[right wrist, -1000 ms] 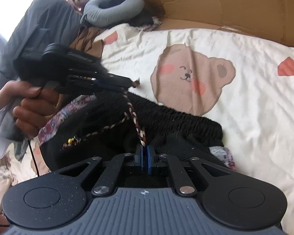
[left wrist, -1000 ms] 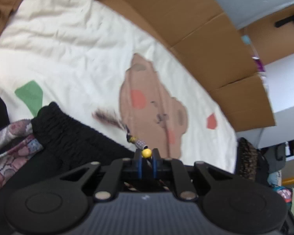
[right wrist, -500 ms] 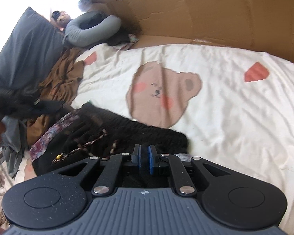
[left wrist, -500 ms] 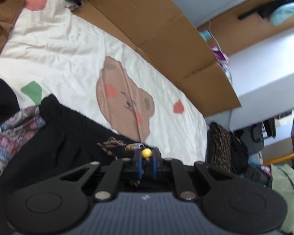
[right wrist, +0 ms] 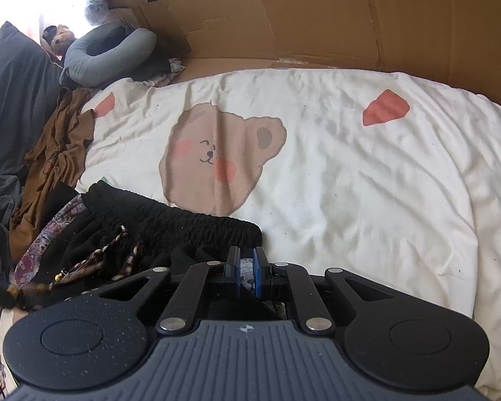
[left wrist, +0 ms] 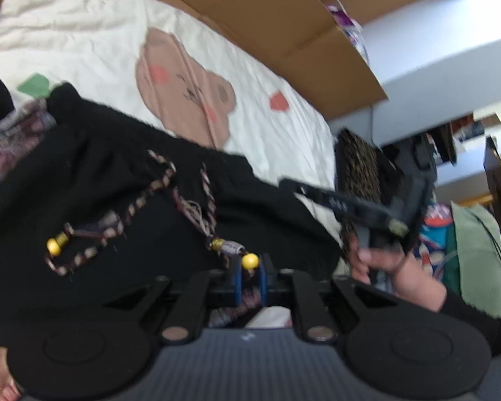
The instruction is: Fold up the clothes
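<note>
The left gripper [left wrist: 249, 275] is pinching the braided drawstring [left wrist: 213, 234] of the black garment [left wrist: 123, 180], yellow bead right at its tips. The right gripper [right wrist: 246, 269] is standing slightly spread, with what looks like cloth between its tips; whether it is gripping, I cannot tell. The garment is lying bunched at the near edge of the bear-print bedsheet [right wrist: 350, 173], waistband toward the bear. Pulling on the drawstring alone could cinch the waistband or slip the cord free, spoiling any fold.
</note>
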`<state>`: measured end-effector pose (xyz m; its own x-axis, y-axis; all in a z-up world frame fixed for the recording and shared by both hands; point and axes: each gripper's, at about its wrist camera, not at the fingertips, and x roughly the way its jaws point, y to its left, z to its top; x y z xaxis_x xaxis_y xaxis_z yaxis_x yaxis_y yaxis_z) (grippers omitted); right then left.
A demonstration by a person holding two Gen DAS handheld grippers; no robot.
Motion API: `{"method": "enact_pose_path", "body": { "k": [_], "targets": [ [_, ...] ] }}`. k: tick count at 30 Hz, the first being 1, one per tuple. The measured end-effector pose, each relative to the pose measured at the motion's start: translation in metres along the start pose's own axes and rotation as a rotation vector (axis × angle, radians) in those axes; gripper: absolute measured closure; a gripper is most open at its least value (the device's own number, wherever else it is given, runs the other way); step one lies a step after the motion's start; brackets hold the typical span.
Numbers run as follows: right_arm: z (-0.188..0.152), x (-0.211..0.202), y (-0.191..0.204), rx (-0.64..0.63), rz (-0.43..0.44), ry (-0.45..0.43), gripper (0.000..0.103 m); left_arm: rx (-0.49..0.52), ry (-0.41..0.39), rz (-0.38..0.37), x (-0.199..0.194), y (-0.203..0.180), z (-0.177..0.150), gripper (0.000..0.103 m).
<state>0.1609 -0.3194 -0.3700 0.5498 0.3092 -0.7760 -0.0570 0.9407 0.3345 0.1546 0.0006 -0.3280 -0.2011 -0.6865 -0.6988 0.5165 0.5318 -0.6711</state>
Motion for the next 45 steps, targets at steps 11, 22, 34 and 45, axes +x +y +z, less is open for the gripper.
{"method": "enact_pose_path", "body": {
  "k": [11, 22, 34, 45],
  "targets": [
    [0.001, 0.009, -0.005, 0.034, -0.030, 0.017, 0.082, 0.063, -0.019, 0.065, -0.028, -0.011, 0.005, 0.070],
    [0.005, 0.011, -0.008, 0.048, -0.044, 0.010, 0.065, 0.032, -0.119, 0.208, -0.048, 0.008, 0.023, 0.069],
    [0.012, 0.031, -0.020, 0.075, -0.069, 0.029, 0.064, -0.047, -0.236, 0.407, -0.055, 0.051, 0.051, 0.070],
    [0.014, 0.033, -0.010, 0.046, -0.055, 0.044, 0.065, -0.029, -0.232, 0.588, -0.048, 0.091, 0.070, 0.070]
  ]
}}
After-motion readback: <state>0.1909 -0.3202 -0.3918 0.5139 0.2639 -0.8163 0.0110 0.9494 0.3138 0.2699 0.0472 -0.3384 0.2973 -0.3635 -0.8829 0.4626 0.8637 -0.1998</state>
